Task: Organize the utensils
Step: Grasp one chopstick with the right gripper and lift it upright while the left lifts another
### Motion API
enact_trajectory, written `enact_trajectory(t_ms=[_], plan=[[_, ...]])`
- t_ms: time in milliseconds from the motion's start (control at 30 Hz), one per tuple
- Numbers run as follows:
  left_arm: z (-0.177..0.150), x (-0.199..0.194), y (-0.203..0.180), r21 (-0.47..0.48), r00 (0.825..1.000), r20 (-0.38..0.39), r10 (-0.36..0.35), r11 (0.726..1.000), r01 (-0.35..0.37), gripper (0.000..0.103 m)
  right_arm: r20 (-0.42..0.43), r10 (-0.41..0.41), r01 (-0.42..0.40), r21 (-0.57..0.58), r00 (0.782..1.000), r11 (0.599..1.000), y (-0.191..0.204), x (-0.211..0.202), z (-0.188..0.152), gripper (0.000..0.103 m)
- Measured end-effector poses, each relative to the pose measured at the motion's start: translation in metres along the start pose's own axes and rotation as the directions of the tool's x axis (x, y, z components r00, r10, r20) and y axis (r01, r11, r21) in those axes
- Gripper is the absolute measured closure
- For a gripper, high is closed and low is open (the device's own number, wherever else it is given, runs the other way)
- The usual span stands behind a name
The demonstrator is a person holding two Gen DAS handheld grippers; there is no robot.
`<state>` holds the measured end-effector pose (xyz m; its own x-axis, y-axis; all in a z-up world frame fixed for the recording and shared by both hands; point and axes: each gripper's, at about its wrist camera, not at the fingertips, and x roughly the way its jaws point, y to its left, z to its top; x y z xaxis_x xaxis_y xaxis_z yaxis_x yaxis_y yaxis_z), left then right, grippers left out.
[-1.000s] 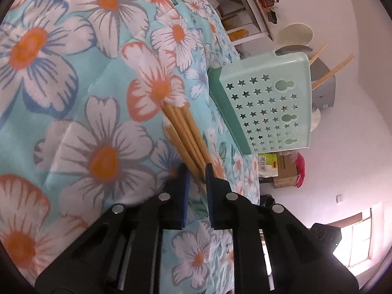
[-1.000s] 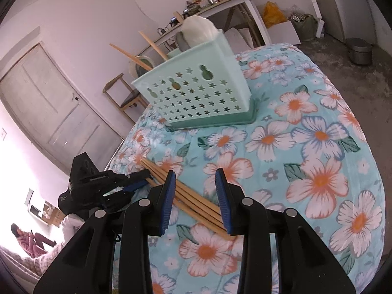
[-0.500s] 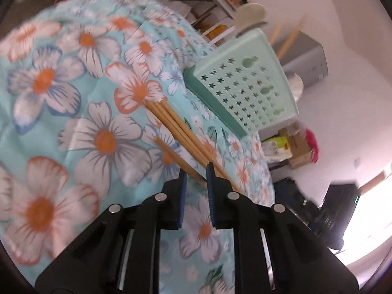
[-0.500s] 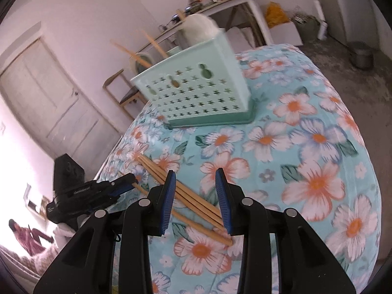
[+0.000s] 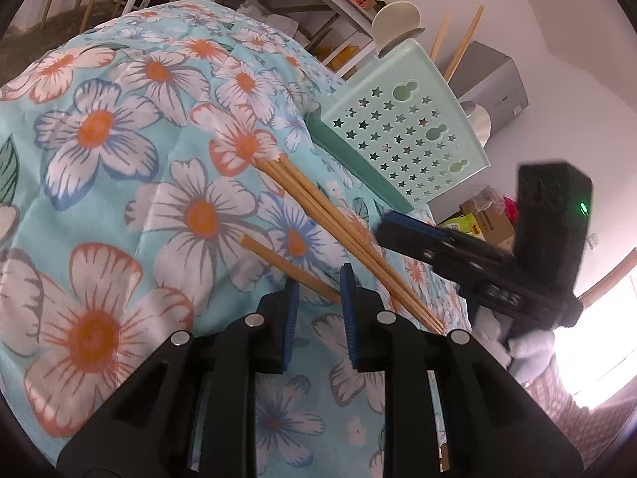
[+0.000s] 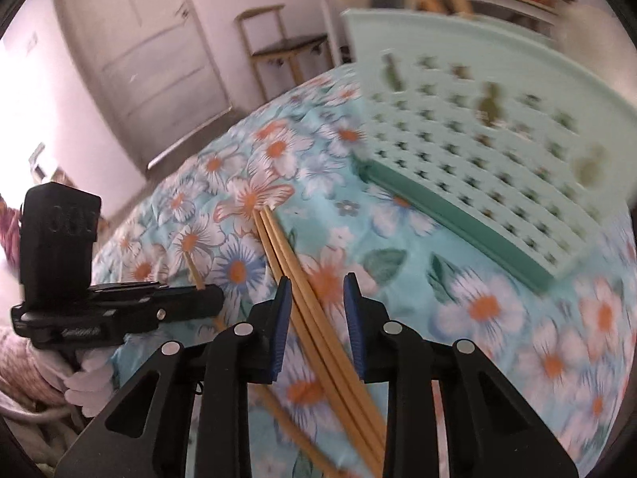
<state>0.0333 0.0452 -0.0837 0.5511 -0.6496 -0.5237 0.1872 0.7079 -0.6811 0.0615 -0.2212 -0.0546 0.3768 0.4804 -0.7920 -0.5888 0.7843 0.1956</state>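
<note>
Both grippers hover over thin wooden chopsticks point(image 6: 306, 302) on the floral cloth point(image 5: 99, 127).
Left gripper point(image 5: 316, 306) opening round a stray stick; right gripper point(image 6: 316, 310) closing astride the bundle, pads clear. Light, stiff, roll-prone: pinch mid-length.

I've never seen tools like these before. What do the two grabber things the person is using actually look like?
Both are alike: the left gripper and right gripper are matte black plastic, each with two angular fingers lined with blue pads and dotted with round silver screw heads. Seen from the side, each carries a black box on top; the right one's shows a small green light. A white glove grips the left one's handle.
</note>
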Motion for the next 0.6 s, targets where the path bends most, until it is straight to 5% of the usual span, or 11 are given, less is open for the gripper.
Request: enact_trajectory(t_ms=[600], plan=[[-0.005,-0.004,0.005,0.023,0.999,0.017,-0.038,0.999,0.037,0.083,-0.102,-0.022,0.01,-0.116,0.995,0.993,0.021,0.045,0.037,0.084]])
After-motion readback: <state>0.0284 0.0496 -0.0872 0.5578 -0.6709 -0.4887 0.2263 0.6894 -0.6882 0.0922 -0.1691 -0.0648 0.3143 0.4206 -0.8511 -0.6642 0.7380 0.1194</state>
